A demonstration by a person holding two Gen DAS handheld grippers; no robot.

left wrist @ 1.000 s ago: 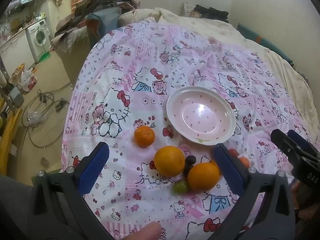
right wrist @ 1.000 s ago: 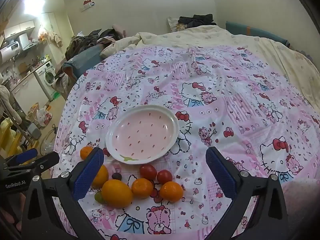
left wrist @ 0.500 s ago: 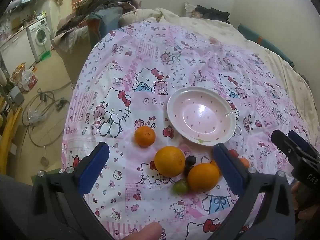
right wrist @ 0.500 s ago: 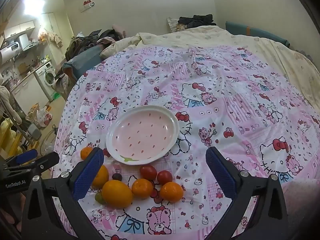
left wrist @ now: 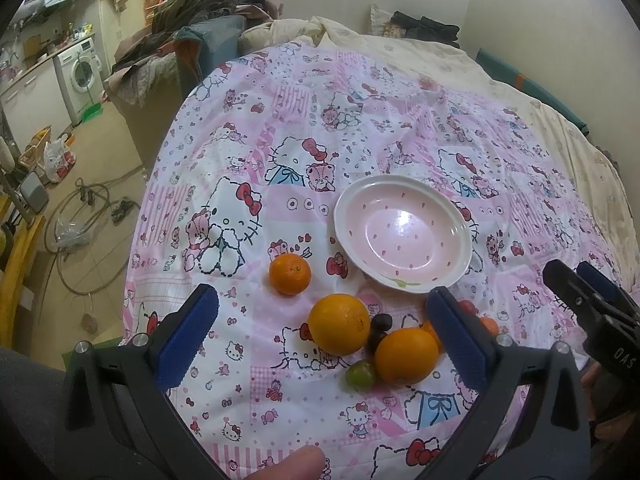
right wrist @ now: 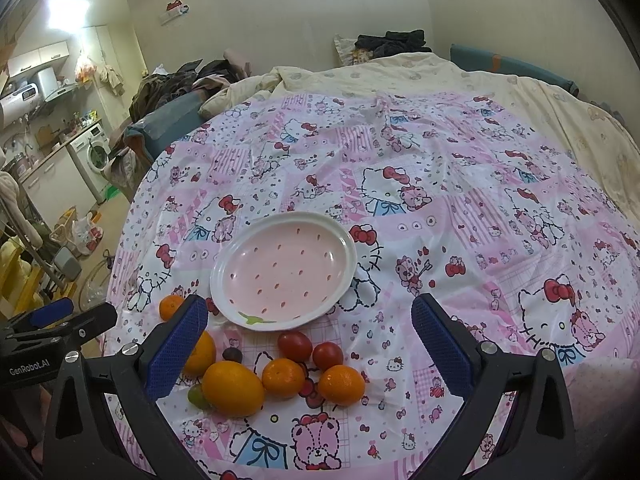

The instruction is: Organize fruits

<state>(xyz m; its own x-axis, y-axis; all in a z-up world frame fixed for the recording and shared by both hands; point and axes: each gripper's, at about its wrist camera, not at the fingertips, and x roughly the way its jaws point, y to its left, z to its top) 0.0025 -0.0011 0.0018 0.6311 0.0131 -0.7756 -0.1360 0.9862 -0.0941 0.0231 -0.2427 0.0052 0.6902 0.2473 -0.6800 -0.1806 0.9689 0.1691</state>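
Note:
A pink plate with a white rim (left wrist: 402, 276) (right wrist: 348, 248) lies bare on the cartoon-print bedspread. Fruit sits in a cluster on its near side: a small tangerine (left wrist: 289, 273) off to the left, two large oranges (left wrist: 339, 324) (left wrist: 406, 356), a dark grape (left wrist: 381, 322), a green fruit (left wrist: 360, 375). The right wrist view adds two red tomatoes (right wrist: 295, 345) (right wrist: 327, 355) and two small tangerines (right wrist: 283, 377) (right wrist: 341, 385). My left gripper (left wrist: 318, 314) hovers open above the oranges. My right gripper (right wrist: 310, 330) hovers open over the tomatoes, holding nothing.
The bedspread (left wrist: 360, 140) covers a wide bed, with a cream quilt (right wrist: 420, 76) and dark clothes (right wrist: 394, 40) at the far end. Left of the bed the floor holds cables (left wrist: 80, 216), bags and a washing machine (left wrist: 82, 76). A fingertip (left wrist: 296, 462) shows at the bottom edge.

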